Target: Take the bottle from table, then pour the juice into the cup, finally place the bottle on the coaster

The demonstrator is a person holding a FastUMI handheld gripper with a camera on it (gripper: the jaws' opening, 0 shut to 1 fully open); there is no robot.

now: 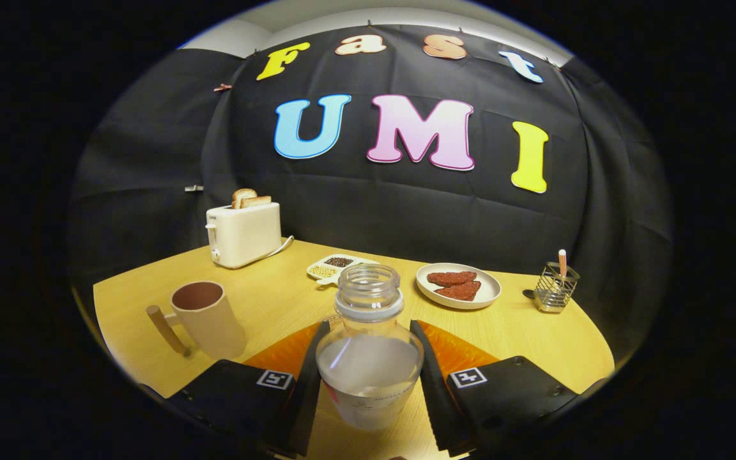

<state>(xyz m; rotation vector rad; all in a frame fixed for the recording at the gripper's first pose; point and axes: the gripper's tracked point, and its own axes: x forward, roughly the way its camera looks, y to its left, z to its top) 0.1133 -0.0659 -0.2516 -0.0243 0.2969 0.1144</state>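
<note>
Gripper view: fingers (368, 377) clamp the open bottle (368, 345) on both sides — keep it upright, lift off the surface (534, 332), carry toward the cup (207, 318) — tilt slowly over its mouth.

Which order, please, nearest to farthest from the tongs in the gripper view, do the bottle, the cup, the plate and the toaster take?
1. Bottle: between the fingers of the tongs, which press its sides.
2. Cup: just ahead, left.
3. Plate: beyond, right.
4. Toaster: farthest, back left by the wall.
</note>
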